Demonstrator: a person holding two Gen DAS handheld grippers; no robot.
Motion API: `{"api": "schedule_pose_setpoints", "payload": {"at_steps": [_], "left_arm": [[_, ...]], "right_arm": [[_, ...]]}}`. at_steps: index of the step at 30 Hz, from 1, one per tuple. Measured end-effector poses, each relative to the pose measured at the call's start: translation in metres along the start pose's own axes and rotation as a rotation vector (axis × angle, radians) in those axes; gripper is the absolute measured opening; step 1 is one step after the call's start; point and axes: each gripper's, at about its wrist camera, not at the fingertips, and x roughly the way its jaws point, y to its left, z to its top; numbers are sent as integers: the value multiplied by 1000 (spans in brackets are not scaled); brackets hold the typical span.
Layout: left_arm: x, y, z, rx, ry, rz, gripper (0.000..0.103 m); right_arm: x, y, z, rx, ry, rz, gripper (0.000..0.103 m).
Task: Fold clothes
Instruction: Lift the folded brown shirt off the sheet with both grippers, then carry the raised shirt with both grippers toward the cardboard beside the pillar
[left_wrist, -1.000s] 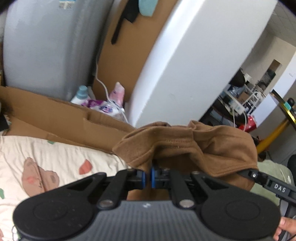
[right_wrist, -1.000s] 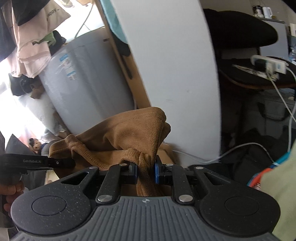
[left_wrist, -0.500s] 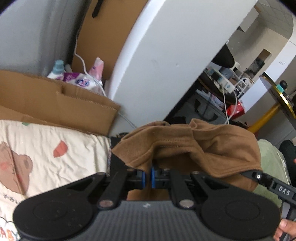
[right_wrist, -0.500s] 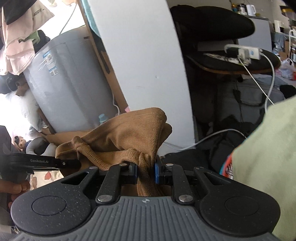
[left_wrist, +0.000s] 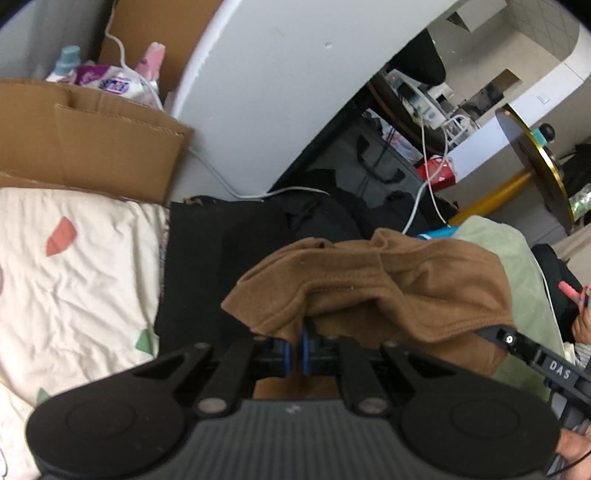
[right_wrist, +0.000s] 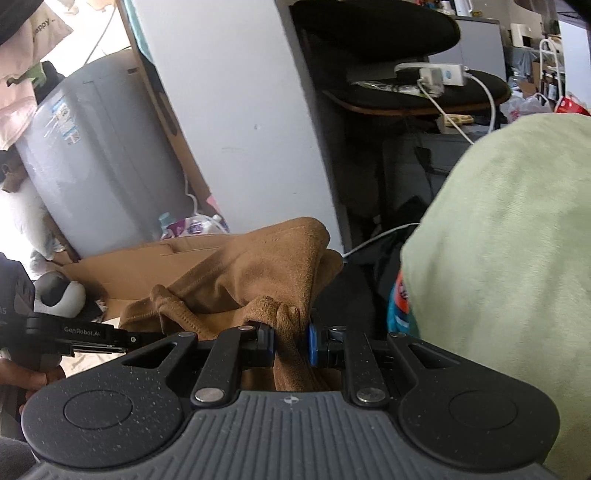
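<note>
Nearest you, your left gripper (left_wrist: 294, 353) is clamped on a bunched edge of the brown garment (left_wrist: 399, 291), and your right gripper (right_wrist: 291, 343) pinches another thick gather of it. The cloth hangs slung between the 2, off any surface, rumpled, with no flat fold visible. Beyond lie a black garment (left_wrist: 221, 266) and, left, the patterned sheet (left_wrist: 74, 273). How many folds are in, you cannot tell.
</note>
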Motion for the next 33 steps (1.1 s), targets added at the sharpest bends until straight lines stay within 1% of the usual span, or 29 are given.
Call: {"api": "schedule_pose_setpoints", "payload": {"at_steps": [2,5,7,10,14,18,22,28,33], "left_arm": [[3,0,3,-9,0,-16,6],[1,-5,6,5,-9,-43,6],[-3,-11,6,32,-14,-66,6],[-11,-18,4,74,-29,-70,6],[-24,-19,5,76,-61,-61,6],[-29,-20,10,90,-77,-34,6],[-29,-15,16,89,-84,-10,6],[-14,-1,30,79,-81,3,6],[18,17,46,72,-64,27,6]], "right_arm": [[2,-4,1,-1,4,-8,16],[4,-10,2,-2,2,-13,16],[5,-12,2,0,-7,-17,16],[8,-13,0,16,-10,-8,16],[11,-14,-4,40,-13,6,16],[18,-9,-6,34,-12,22,16],[30,-8,-6,56,-15,33,16],[59,-10,-1,58,-1,28,16],[102,-19,6,39,27,3,16]]}}
